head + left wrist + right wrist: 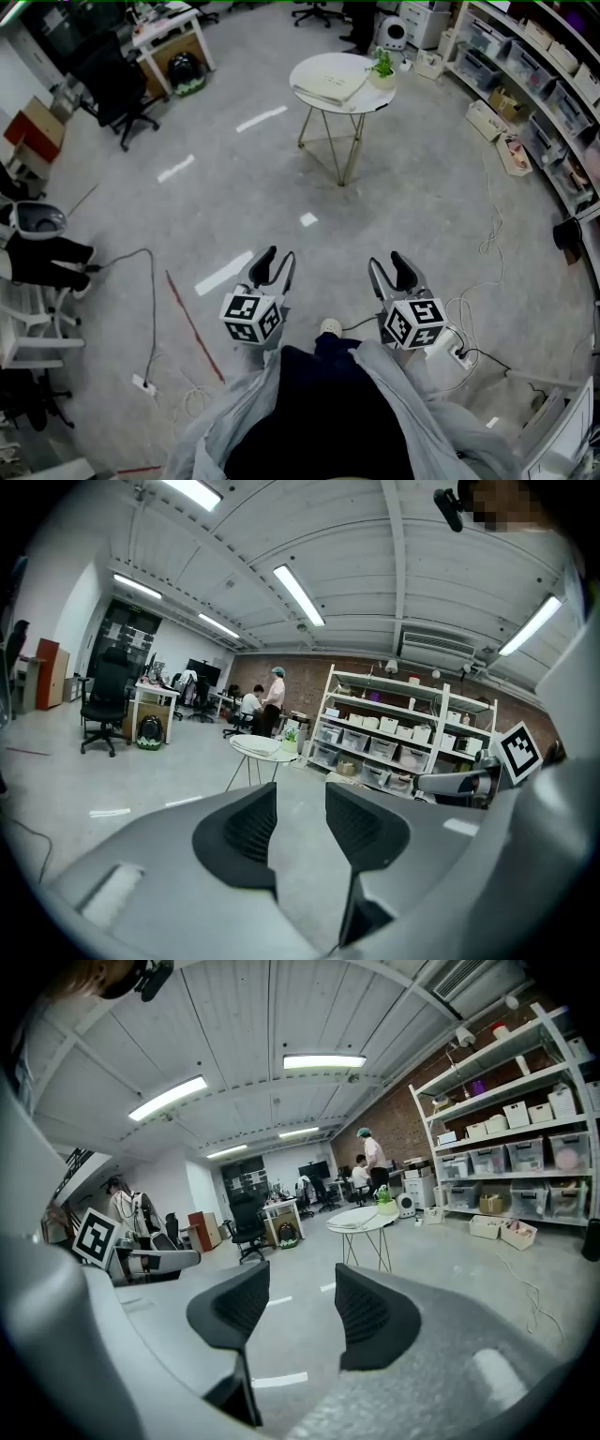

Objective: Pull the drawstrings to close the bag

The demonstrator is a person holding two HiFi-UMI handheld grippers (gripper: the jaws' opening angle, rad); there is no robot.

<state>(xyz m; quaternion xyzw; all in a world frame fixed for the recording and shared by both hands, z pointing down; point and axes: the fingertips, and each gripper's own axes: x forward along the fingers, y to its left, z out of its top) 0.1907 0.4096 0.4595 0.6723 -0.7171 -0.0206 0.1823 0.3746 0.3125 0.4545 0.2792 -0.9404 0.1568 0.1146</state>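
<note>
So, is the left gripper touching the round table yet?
Apart. Head view shows the left gripper well short of the table, bare floor between.

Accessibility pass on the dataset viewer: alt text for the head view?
Two hand-held grippers, left gripper and right gripper, point forward over a grey floor, jaws apart and empty. Ahead stands a round white table bearing a folded pale item and a small plant; storage shelves line the right.
</note>
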